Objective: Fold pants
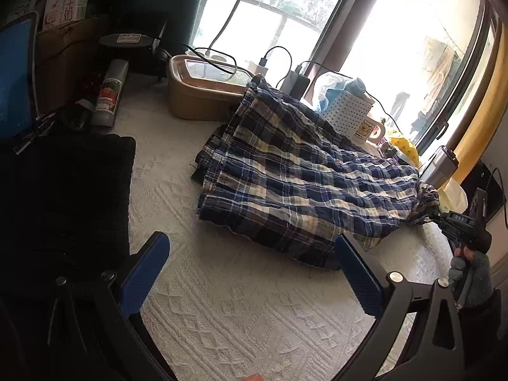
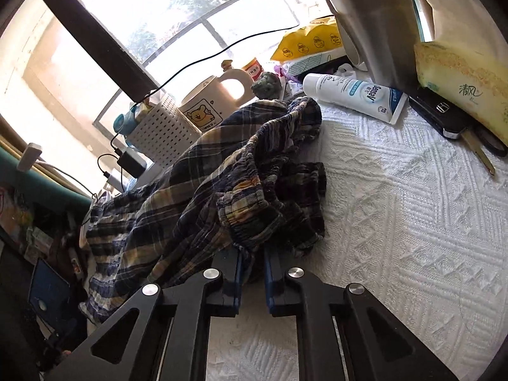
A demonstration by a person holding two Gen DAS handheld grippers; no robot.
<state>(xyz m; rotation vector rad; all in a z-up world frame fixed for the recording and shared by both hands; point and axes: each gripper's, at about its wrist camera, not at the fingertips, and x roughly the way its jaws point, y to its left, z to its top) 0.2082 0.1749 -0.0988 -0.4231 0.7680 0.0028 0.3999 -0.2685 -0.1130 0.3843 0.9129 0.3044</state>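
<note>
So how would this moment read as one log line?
right gripper: shut on pants waistband | left gripper: open, empty | pants: on white cloth

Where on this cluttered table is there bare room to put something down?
Bare white knitted cloth lies between the plaid pants and the near edge, and right of their waistband. The window side is crowded: tan lidded box, bear mug, white tube.

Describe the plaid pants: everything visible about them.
The plaid pants are thin, crinkled woven cloth, checked in navy, white and tan, with a gathered elastic waistband. They lie roughly folded on the white textured tablecloth, legs layered and hems stacked at the far end. The right gripper is shut on the bunched waistband, lifting it slightly. The open left gripper is not touching them.
</note>
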